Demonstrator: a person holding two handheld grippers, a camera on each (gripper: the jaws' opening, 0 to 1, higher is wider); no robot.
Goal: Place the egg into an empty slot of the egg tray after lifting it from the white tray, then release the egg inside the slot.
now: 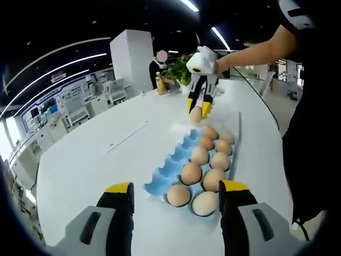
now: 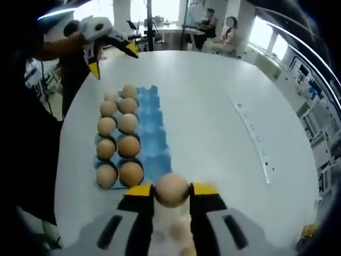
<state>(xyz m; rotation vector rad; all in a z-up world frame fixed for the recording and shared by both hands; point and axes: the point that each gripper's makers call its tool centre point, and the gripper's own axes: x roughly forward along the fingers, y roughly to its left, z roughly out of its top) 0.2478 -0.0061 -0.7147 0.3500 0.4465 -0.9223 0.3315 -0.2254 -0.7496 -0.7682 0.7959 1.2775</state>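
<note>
The right gripper (image 2: 171,193) is clamped across the egg (image 2: 171,189), light, smooth and brittle, just off the egg tray's (image 2: 154,130) near end; the left gripper (image 1: 176,198) stands apart, empty.

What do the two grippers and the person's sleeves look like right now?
Both the left gripper and right gripper have grey bodies, black jaws and yellow tips. From afar each shows a white housing. The person wears a dark short sleeve.
</note>
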